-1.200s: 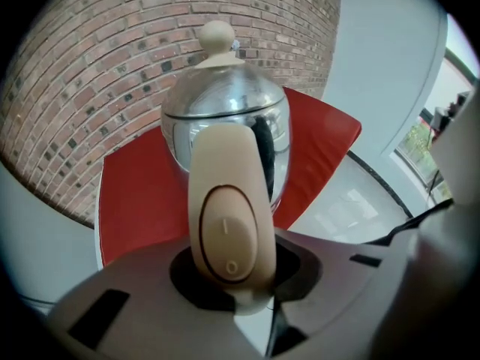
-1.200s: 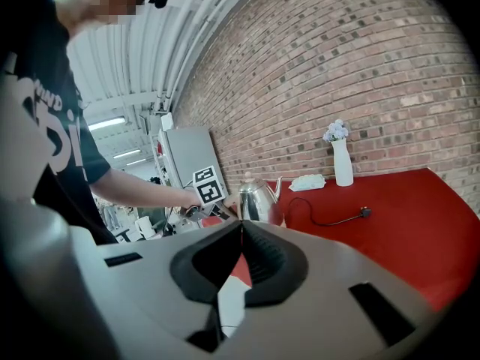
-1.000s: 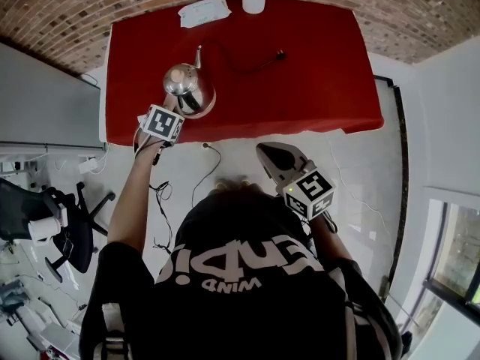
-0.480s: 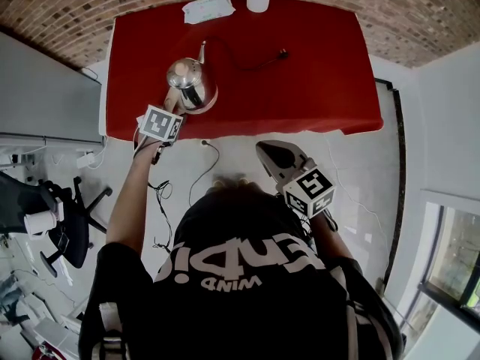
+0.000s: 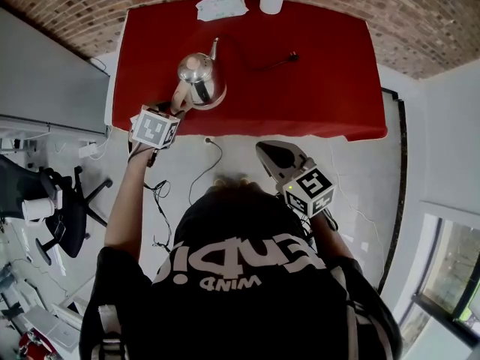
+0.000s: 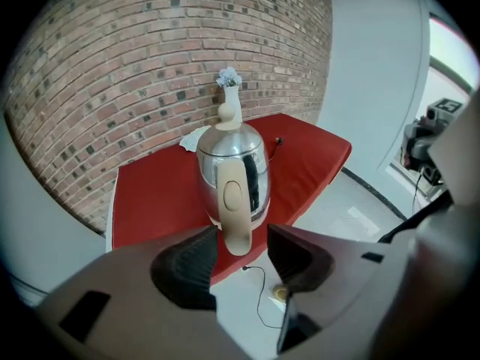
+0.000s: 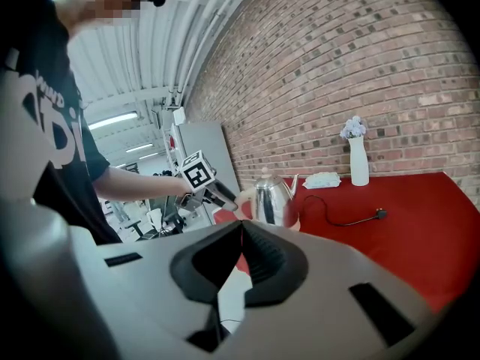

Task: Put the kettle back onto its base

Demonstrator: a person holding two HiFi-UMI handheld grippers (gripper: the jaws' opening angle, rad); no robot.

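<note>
Left gripper [image 6: 241, 247]: fingers had just opened wide, with the lower end of the cream handle [image 6: 234, 193] in the gap and the pads off it. Kettle [image 5: 201, 77] stood upright on its base [image 5: 217, 101], near the front left of the red worktop [image 5: 322, 81]. Cord [image 5: 270, 65] ran right to a loose plug [image 5: 293, 55]. Right gripper [image 7: 241, 229] was off the worktop's front edge, fingers closed, nothing between.

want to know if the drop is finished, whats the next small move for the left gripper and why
Probably draw the left gripper straight back, away from the kettle. Its fingers have just been opening and stand apart, with the kettle's handle in the gap, untouched by the pads. The kettle stands upright on the red table by itself, so nothing seems to need holding.
</note>
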